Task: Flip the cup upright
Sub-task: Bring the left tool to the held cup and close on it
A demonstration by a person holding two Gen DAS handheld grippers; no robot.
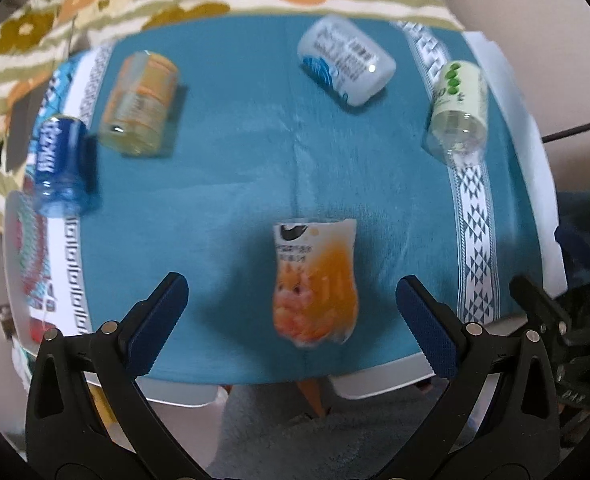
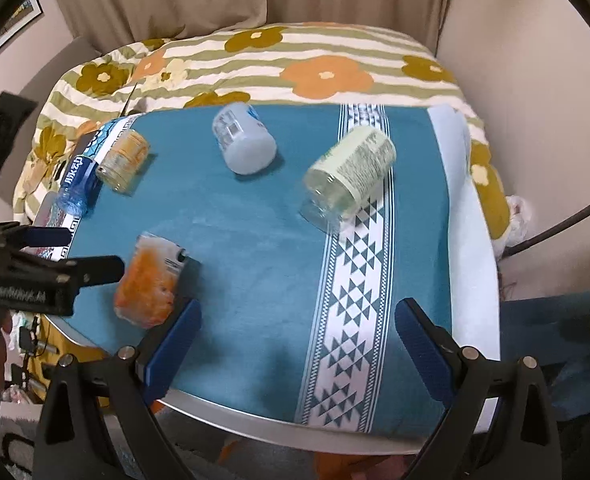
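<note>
A teal cloth [image 1: 255, 152] with white patterned bands is covering the surface, and a flower-print striped quilt [image 2: 295, 64] is lying on the bed behind it, under beige curtains.

The orange fruit-print cup [image 1: 315, 284] is lying on its side near the front edge of the surface, directly ahead of the left gripper [image 1: 291, 292], whose jaws are spread wide apart with the cup between their lines but not touching either blue pad. From the right wrist view the same cup [image 2: 149, 280] is sitting at the front left, with the left gripper's black finger reaching in beside it.

Four more cups are lying tipped over further out: a white cup with a blue label [image 1: 345, 60] at the back centre, a pale green cup [image 1: 459, 108] on the right white band, a yellow-orange cup [image 1: 139, 104] at the back left, and a dark blue cup [image 1: 61, 166] just beside it at the left edge. None of them is lying between the left gripper and the orange cup.

The right gripper [image 2: 295, 336] is hovering over the front right of the cloth, jaws wide apart and holding nothing, with the patterned band [image 2: 351, 300] running between them.
</note>
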